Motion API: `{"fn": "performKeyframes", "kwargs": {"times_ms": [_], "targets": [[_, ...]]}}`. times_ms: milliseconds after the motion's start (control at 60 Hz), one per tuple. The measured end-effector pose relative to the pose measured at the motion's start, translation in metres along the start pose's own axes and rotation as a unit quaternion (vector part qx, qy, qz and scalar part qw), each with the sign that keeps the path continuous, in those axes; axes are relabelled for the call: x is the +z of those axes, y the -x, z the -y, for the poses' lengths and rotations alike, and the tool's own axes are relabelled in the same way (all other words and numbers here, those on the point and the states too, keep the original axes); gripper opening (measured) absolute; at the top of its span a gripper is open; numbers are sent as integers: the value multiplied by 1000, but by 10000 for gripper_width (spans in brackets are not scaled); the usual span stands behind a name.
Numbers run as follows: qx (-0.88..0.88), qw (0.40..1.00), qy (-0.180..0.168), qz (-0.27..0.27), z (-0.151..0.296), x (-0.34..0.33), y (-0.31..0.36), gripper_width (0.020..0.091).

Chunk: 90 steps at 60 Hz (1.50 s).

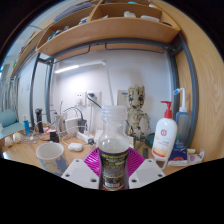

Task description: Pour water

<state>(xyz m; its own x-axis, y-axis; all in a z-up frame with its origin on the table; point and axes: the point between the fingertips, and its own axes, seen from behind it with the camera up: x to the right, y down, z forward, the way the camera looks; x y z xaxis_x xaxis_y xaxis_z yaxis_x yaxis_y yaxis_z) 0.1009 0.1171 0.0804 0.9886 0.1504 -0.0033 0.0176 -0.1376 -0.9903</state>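
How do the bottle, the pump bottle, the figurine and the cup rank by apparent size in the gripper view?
1. Bottle, held in the gripper; its nearness inflates it.
2. Pump bottle.
3. Figurine and cup look alike; not ranked.

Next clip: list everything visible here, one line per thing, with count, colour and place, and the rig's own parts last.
Bottle: one, clear with a dark label, upright between the claw's fingers.
Cup: one, pale translucent, on the table left of the bottle.
Pump bottle: one, white with an orange label and red pump, right of the bottle.
Figurine: one, brown, behind the bottle.
Table: one, light wood, under everything.
Shelf: one, wooden, overhead, with items too small to identify.
Clutter at the wall: several small items, unclear.
Claw: one, white fingers with magenta pads, pressed on the bottle's sides.
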Motion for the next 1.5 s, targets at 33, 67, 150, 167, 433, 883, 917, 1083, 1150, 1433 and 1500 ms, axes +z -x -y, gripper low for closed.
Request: {"fn": "performKeyframes", "kwargs": {"times_ms": [33,67,150,167,433,883,917,1083,1150,1433,1500], "targets": [[1,1000,1,-2,0,0,0,296],[1,1000,1,-3,0,-1,-1,315],[0,1000,0,-6,1,-1,-1,382],[0,1000,0,-6,1,-1,-1,393],[22,999,34,-15,-7,-27,0,819],[22,994,37,-101,-3,-202,9,828],[20,993,39,-109,-4,-211,10,828],[22,993,39,-113,-4,-240,20,836],[25,993,34,-112,0,-248,21,842],[28,992,13,-121,15,-261,12,839],[32,992,3,-119,18,-263,12,840]]}}
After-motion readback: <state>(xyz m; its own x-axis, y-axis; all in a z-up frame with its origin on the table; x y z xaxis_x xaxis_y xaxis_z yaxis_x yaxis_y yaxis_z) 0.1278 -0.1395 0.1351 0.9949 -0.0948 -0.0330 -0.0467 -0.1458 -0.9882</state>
